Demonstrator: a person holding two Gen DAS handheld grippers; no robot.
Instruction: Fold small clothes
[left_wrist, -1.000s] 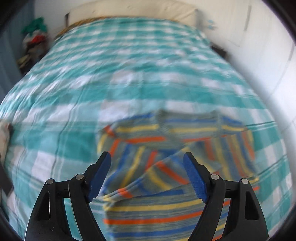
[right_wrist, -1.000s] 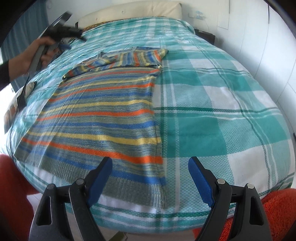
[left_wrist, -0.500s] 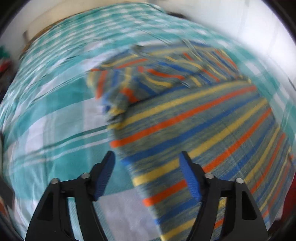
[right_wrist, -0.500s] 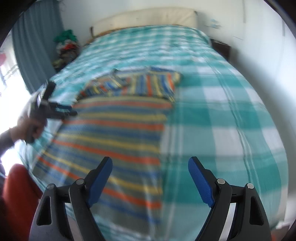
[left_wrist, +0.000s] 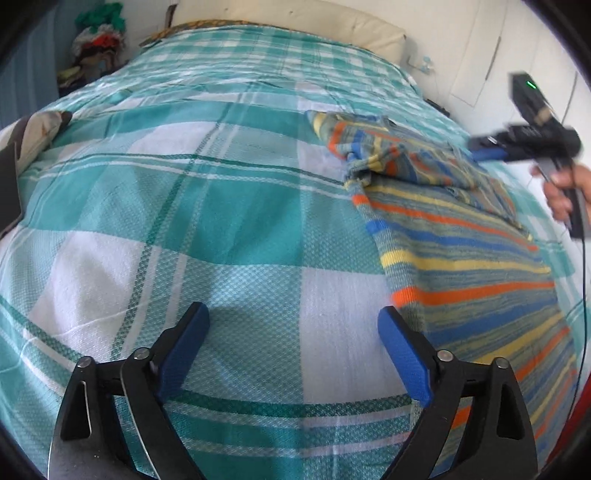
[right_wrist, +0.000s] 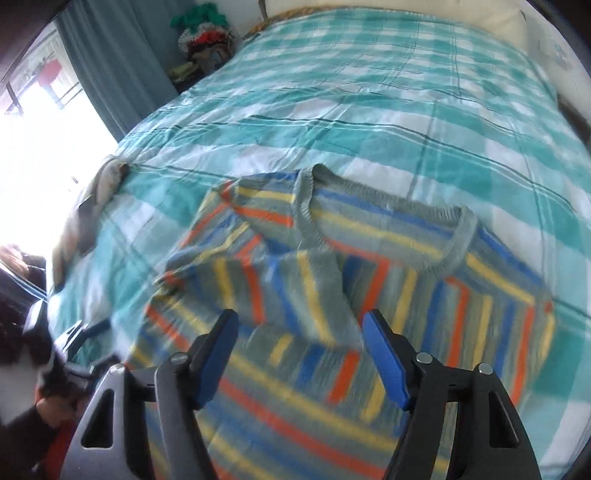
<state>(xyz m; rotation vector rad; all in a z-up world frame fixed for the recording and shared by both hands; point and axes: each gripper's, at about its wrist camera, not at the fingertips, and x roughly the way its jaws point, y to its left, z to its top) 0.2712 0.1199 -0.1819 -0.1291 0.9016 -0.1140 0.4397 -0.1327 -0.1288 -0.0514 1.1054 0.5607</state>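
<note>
1. Both grippers have swung: right gripper (right_wrist: 297, 354), fingers narrowing but empty, now above the striped sweater (right_wrist: 369, 280); left gripper (left_wrist: 295, 347), fingers widening, over bare bedspread (left_wrist: 184, 206).
2. Sweater lies flat, sleeves folded in.
3. Soft, floppy knit; pinch an edge or shoulder.

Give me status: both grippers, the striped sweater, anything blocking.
Left gripper open, just widened, over bare bedspread. Right gripper open, just narrowing, above striped sweater, nothing gripped. Sweater flat, sleeves folded in. No obstruction.
</note>
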